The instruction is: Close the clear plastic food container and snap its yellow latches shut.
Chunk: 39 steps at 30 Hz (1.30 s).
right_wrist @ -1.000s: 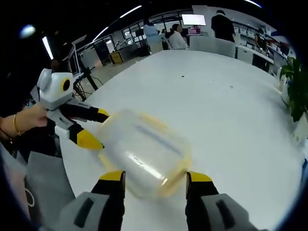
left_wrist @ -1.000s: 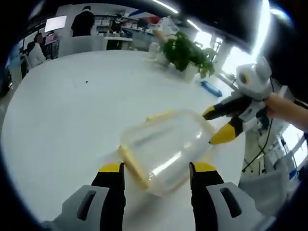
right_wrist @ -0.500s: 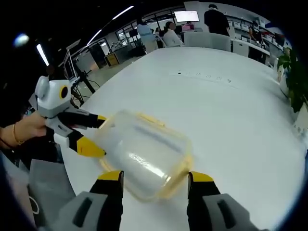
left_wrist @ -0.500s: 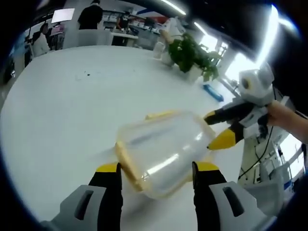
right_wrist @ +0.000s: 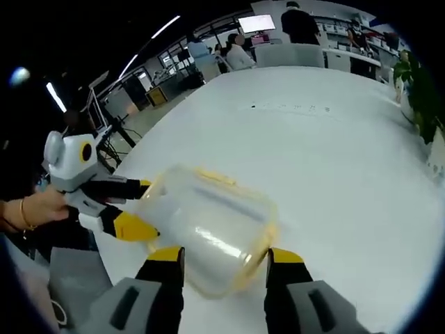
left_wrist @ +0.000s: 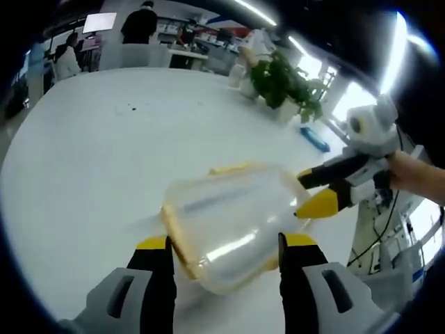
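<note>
A clear plastic food container [left_wrist: 233,219] with yellow latches lies on the white table [left_wrist: 104,160]. One yellow latch [left_wrist: 174,233] runs along its left side and another [left_wrist: 233,168] along its far edge. My left gripper [left_wrist: 222,243] stands open, its jaws either side of the container's near end. My right gripper [left_wrist: 314,191] comes in from the right, jaws apart at the container's right end. In the right gripper view the container [right_wrist: 208,229] lies between the open jaws of my right gripper [right_wrist: 224,256], with my left gripper [right_wrist: 135,209] at its left end.
A potted green plant [left_wrist: 285,83] and a blue object [left_wrist: 314,137] stand at the table's far right. People [left_wrist: 142,24] and desks with monitors are beyond the table's far edge. A hand [right_wrist: 31,212] holds the left gripper near the table's edge.
Both views have shifted slightly as the hands moved. The container has turned a little and sits slightly nearer between my left gripper's jaws. Both grippers stay open.
</note>
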{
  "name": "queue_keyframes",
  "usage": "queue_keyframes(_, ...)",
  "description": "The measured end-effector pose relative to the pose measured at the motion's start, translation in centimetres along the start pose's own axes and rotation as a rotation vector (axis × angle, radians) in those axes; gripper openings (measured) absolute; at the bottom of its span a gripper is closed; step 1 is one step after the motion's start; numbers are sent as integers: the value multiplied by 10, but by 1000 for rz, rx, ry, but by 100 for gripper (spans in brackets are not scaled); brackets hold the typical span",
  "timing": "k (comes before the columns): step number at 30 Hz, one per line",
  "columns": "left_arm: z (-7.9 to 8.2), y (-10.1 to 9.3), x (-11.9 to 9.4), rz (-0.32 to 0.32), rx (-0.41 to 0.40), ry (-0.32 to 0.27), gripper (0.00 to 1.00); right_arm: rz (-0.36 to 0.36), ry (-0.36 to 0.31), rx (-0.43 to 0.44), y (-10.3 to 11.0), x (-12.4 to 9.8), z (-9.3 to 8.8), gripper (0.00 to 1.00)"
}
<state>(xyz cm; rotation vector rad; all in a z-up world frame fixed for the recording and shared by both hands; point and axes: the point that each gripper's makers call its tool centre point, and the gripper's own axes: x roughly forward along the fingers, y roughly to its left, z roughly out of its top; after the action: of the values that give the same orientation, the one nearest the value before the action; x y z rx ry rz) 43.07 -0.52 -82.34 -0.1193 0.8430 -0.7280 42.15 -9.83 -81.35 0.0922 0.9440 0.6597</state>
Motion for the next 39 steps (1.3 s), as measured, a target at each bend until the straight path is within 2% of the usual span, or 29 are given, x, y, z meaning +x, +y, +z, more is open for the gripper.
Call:
queue_keyframes(3, 0, 0, 0, -1, -1, 4, 58, -6, -2, -3, -9, 6, -5, 44)
queue_keyframes(4, -5, -5, 0, -42, -6, 30, 56, -1, -2, -6, -8, 6, -6, 44)
queue_keyframes(5, -5, -1, 4, -21, 0, 16, 55, -5, 13, 2, -9, 4, -5, 44)
queue_keyframes(6, -6, -2, 5, -18, -34, 24, 55, -7, 12, -8, -10, 3, -5, 44)
queue_keyframes(9, -6, -2, 5, -12, -25, 20, 56, -18, 27, 2, -8, 4, -8, 45)
queue_keyframes(11, -6, -2, 6, -12, -24, 19, 56, -2, 20, 49, -7, 7, -9, 46)
queue_keyframes(20, -3, 2, 3, -3, -22, 11, 56, -9, 1, 40, -6, 8, -8, 46)
queue_keyframes(29, 2, 30, -10, 22, -35, -13, 57, -5, -24, 28, 11, 27, 6, 47)
queue_keyframes(39, 10, 59, -20, 39, -45, -31, 57, 7, -7, 6, 21, 52, 29, 47)
